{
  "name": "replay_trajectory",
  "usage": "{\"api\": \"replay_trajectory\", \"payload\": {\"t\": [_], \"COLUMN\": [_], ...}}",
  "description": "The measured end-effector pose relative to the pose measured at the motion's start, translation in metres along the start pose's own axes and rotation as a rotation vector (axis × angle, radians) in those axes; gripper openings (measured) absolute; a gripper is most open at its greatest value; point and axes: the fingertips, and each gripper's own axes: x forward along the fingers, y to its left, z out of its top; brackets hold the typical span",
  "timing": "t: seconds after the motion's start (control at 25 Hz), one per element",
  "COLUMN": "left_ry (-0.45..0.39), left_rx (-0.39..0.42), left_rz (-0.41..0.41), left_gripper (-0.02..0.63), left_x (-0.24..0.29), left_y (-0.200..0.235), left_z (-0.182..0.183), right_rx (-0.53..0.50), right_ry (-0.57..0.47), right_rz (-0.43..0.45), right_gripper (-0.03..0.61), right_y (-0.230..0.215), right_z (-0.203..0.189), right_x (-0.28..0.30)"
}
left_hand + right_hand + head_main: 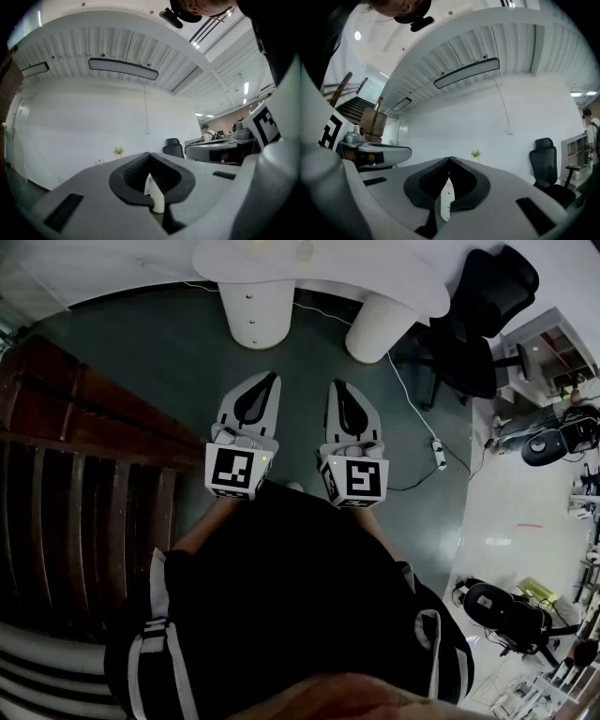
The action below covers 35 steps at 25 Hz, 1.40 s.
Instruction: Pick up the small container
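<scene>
Person stands on the dark green floor (141, 362) facing the white table (375, 273), a gripper in each hand, both held level and side by side with their noses toward the table's two round legs (255, 310). Left gripper (272, 378): jaws fully closed, black pads meeting at the tip, nothing clamped; only a sliver of white table leg shows through the hollow behind the tip. Right gripper (336, 384): same reading, jaws together at the tip, empty. Neither gripper touches anything; both hang short of the table legs, over bare floor. Small container: cannot place it for certain. A tiny yellowish sprig (476, 153) sits on the tabletop ahead, too small to tell what holds it. Black office chair (478, 324) just right of the table; dark wooden staircase (84, 465) well to its left.
</scene>
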Motion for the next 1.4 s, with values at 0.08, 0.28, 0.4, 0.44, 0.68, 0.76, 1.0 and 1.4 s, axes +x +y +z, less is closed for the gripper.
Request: {"api": "replay_trajectory", "payload": {"t": [0.08, 0.28, 0.4, 0.44, 0.68, 0.76, 1.0, 1.4], "left_ry": [0.002, 0.008, 0.015, 0.020, 0.053, 0.050, 0.048, 0.068], "left_rx": [-0.004, 0.003, 0.002, 0.002, 0.007, 0.007, 0.005, -0.021], "left_rz": [0.001, 0.013, 0.024, 0.028, 0.036, 0.031, 0.017, -0.035], "left_gripper": [0.008, 0.008, 0.008, 0.008, 0.009, 0.009, 0.034, 0.155], "left_x": [0.007, 0.023, 0.031, 0.033, 0.052, 0.060, 0.098, 0.189], "left_y": [-0.003, -0.011, -0.014, -0.013, -0.006, -0.002, 0.022, 0.090], "left_z": [-0.002, -0.005, -0.010, -0.011, -0.018, -0.021, -0.035, -0.066], "right_rx": [0.003, 0.028, 0.038, 0.040, 0.054, 0.055, 0.048, 0.050], "right_ry": [0.003, -0.005, -0.013, -0.014, -0.005, -0.002, 0.002, 0.027], "right_rz": [0.002, 0.030, 0.055, 0.061, 0.076, 0.074, 0.059, 0.009], "right_gripper": [0.018, 0.020, 0.020, 0.020, 0.020, 0.020, 0.020, 0.020], "right_y": [-0.007, -0.024, -0.029, -0.030, -0.039, -0.042, -0.054, -0.082], "right_z": [-0.003, -0.006, -0.007, -0.008, -0.014, -0.018, -0.032, -0.059], "right_x": [0.003, 0.006, 0.011, 0.013, 0.028, 0.035, 0.070, 0.177]}}
